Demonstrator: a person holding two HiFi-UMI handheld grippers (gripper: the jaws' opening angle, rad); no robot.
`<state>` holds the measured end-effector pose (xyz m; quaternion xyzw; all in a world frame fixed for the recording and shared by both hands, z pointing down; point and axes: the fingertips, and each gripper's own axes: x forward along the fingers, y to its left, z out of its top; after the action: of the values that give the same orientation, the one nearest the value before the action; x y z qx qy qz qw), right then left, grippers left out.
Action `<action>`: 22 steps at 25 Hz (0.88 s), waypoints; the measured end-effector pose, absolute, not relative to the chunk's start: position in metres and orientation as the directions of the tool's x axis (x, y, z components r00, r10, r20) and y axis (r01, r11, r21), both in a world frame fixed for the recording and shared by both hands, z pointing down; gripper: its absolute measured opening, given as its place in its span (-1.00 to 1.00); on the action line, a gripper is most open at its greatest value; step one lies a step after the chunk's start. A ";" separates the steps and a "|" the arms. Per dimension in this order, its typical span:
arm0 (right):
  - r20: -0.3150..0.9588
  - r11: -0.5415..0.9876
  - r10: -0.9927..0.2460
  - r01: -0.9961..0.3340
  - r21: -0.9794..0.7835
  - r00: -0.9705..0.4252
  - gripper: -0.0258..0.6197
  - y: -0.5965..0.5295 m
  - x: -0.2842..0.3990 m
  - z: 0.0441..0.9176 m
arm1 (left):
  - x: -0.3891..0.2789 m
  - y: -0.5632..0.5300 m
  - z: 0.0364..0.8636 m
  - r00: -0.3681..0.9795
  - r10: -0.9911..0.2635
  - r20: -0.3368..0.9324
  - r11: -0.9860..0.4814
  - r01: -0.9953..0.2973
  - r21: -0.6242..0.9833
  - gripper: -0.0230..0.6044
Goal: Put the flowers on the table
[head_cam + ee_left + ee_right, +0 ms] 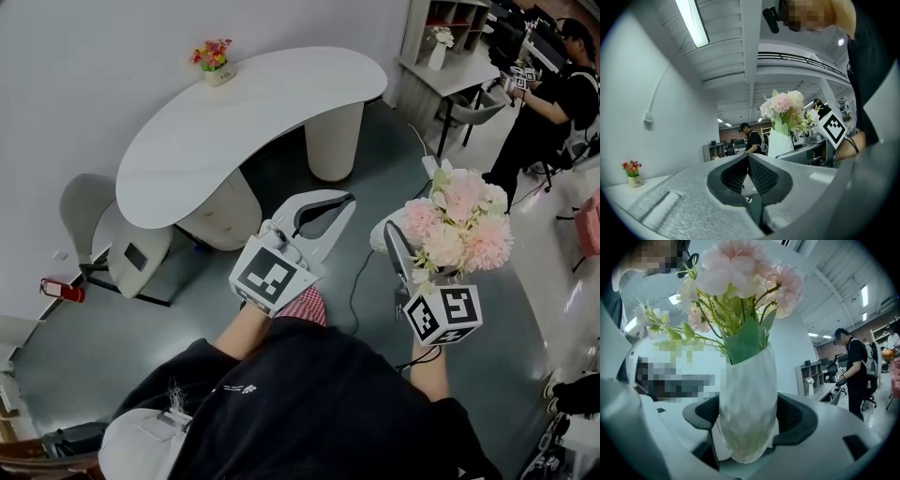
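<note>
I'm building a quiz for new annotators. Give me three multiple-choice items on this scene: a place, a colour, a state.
1. Where does the small flower pot stand? A on the table, near the wall; B on the floor; C on a chair.
2. What colour are the flowers in the held vase? A blue; B pink; C orange.
3. How is the left gripper? A shut on a cup; B shut and empty; C wide open.
Key: A, it sits on the white top by the wall; B, the blooms are pale pink; B, its jaw tips meet with nothing between.
</note>
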<state>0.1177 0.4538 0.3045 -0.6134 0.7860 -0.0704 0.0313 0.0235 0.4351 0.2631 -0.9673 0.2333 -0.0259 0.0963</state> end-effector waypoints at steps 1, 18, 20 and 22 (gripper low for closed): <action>0.037 0.235 -0.969 -0.960 -0.151 -0.243 0.20 0.453 0.118 0.306 | 0.025 0.434 0.265 0.891 -0.455 0.006 -0.874 -0.445 -0.196 -0.91; 0.038 0.199 -0.977 -0.968 -0.154 -0.207 0.20 0.401 0.128 0.326 | 0.037 0.379 0.284 0.907 -0.420 0.016 -0.890 -0.409 -0.204 -0.91; 0.058 0.190 -0.978 -0.970 -0.151 -0.201 0.20 0.378 0.121 0.317 | 0.030 0.355 0.277 0.910 -0.413 0.016 -0.896 -0.403 -0.188 -0.91; 0.073 0.184 -0.978 -0.972 -0.149 -0.196 0.20 0.362 0.117 0.312 | 0.027 0.339 0.273 0.912 -0.409 0.017 -0.900 -0.400 -0.175 -0.91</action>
<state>0.1169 0.3624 0.3119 -0.6338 0.7690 -0.0809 0.0193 0.0271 0.3387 0.2732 -0.9742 0.2075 -0.0265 0.0844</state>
